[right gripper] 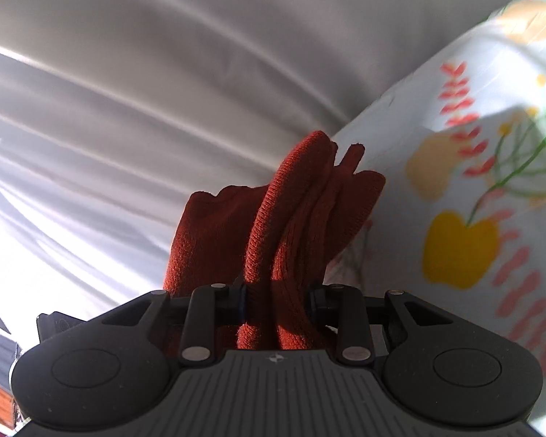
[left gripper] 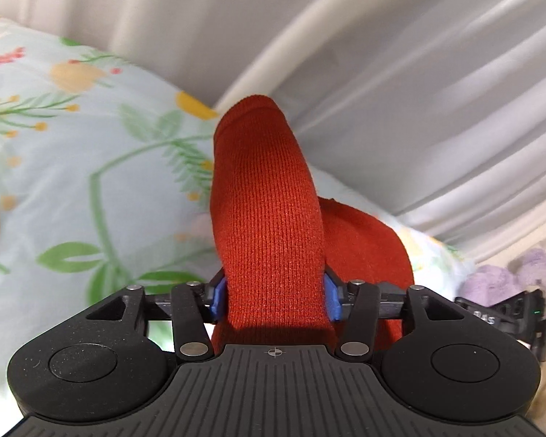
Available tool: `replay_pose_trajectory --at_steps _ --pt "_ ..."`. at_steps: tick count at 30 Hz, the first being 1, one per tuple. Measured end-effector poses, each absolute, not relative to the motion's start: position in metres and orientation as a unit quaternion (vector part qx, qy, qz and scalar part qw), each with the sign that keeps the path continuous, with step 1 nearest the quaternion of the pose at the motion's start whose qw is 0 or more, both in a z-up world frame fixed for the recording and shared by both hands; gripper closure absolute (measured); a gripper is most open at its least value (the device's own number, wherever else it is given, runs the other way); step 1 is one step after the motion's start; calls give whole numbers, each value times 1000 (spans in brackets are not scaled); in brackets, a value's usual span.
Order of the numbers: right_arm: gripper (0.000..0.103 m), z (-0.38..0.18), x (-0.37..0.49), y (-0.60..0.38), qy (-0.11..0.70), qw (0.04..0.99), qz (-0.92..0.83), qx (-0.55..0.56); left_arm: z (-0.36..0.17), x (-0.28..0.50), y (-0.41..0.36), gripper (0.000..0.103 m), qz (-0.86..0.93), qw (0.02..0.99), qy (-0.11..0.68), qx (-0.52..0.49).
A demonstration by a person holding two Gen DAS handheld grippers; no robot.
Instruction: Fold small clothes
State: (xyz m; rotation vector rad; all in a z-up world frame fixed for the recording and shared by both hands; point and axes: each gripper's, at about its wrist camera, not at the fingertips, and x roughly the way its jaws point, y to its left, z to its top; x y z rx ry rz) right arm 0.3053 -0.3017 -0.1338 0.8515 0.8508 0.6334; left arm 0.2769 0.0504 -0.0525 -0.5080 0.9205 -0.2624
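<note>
The left tongs [left gripper: 275, 300] grip a red knitted garment [left gripper: 269, 211]. The right tongs [right gripper: 276, 304] pinch its bunched folds [right gripper: 291, 225], above the flowered bedsheet [left gripper: 91, 167].

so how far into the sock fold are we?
Done: nothing looks folded or laid down yet. In hand: the left gripper and right gripper each clamp red sock fabric, lifted above the floral sheet. Left: fold it, set it down.

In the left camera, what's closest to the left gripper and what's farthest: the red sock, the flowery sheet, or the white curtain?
1. Red sock: clamped in the left gripper, centre.
2. Flowery sheet: under and behind the sock, mostly left.
3. White curtain: farthest, across the top and right.
</note>
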Motion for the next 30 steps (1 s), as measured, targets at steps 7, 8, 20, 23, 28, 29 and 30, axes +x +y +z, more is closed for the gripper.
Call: replay_pose_trajectory --at_steps 7,8,20,23,28,29,30 --pt "56 -119 283 -293 354 875 141 298 -56 256 82 42 -8 893 406 -196" --pt "56 -113 283 -292 341 879 139 302 -54 259 81 38 -2 897 398 -194" --pt "84 -125 327 -167 339 927 120 104 -93 316 23 4 78 932 349 -54" --pt "84 -146 334 -180 315 940 106 81 -101 324 23 4 78 925 366 -63" --pt "84 -141 327 -177 315 941 103 64 -103 323 28 1 77 921 375 -71" --pt "84 -138 321 -178 316 941 101 68 -103 321 30 1 77 920 376 -76" --pt "83 -133 312 -180 314 941 102 73 -103 319 33 1 79 919 378 -84"
